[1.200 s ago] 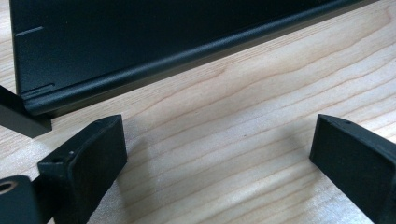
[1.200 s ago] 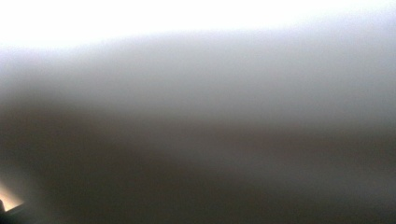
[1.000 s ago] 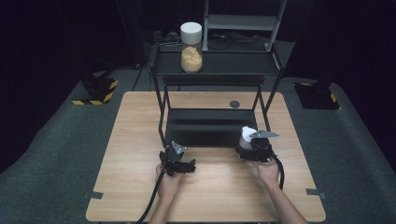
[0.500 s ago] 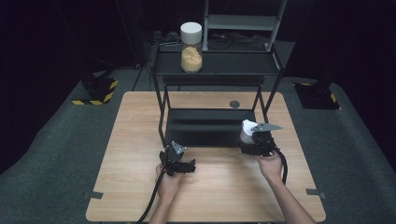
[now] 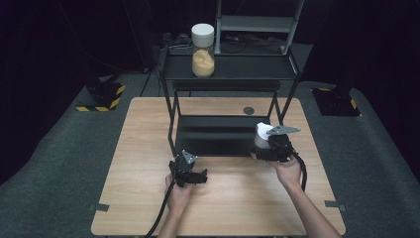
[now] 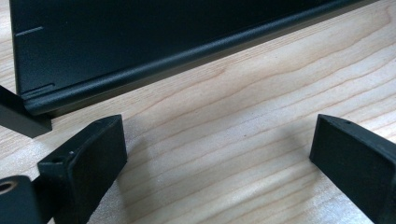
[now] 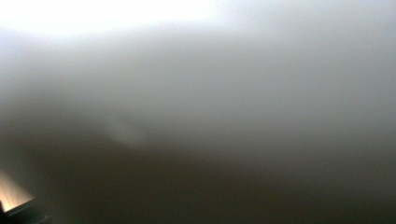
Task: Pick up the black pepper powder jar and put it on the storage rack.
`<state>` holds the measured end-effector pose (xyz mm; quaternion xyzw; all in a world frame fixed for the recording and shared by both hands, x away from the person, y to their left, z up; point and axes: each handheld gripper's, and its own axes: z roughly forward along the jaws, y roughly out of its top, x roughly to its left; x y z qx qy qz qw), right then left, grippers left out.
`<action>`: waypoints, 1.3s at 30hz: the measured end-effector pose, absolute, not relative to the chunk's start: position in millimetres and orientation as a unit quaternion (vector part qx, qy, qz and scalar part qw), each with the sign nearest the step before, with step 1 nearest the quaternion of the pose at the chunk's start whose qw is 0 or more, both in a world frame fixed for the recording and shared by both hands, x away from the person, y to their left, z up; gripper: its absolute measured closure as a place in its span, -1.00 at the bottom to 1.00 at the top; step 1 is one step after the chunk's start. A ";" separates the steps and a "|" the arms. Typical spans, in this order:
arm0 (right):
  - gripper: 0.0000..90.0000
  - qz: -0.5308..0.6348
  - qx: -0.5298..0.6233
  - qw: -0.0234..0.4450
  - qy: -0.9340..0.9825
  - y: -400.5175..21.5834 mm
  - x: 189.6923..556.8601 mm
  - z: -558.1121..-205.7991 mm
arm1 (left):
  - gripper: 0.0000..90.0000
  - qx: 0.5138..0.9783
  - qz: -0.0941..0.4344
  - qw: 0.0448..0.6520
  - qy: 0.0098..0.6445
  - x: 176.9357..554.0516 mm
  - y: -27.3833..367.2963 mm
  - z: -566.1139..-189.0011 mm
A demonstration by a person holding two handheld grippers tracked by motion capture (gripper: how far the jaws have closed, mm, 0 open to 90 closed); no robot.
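The white-lidded container (image 5: pixel 262 135) is standing upright at the right front corner of the black shelf rack (image 5: pixel 223 135), at the rack's low shelf, and it is sitting right at the nose of the right gripper (image 5: pixel 268 148). Its long axis is running straight up, so the gripper is meeting it from the near side, across its width rather than along it. In the right gripper view a pale grey blur is pressing against the lens, which reads as the container's wall sitting hard up against the camera; the jaws themselves are not showing there, so I cannot tell whether they are gripping it or standing apart. My guess is that the right hand is carrying or setting the container at the shelf, since it is the nearer hand by far.

The left gripper (image 5: pixel 187 171) is waiting near the front left of the rack, low over the wooden table (image 5: pixel 138 148), and well apart from the container. Its jaws are spread wide with nothing between them, bare wood lying in the gap and the shelf's front edge (image 6: pixel 187 56) just beyond.

Farther off, on the rack's top shelf, a jar with a white lid (image 5: pixel 202 49) is standing upright, holding something orange-tan
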<state>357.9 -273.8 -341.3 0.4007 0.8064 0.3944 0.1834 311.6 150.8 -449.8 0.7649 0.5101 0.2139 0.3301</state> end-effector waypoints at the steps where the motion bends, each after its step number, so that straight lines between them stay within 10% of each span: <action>1: -0.32 0.393 0.399 0.183 0.808 -273.8 358.7 -339.6 | -0.92 0.765 0.214 0.330 0.510 311.5 150.8 -449.8; 39: -0.32 0.398 0.363 0.183 0.822 -267.9 370.3 -263.7 | -0.92 0.765 0.213 0.330 0.510 311.7 151.0 -449.8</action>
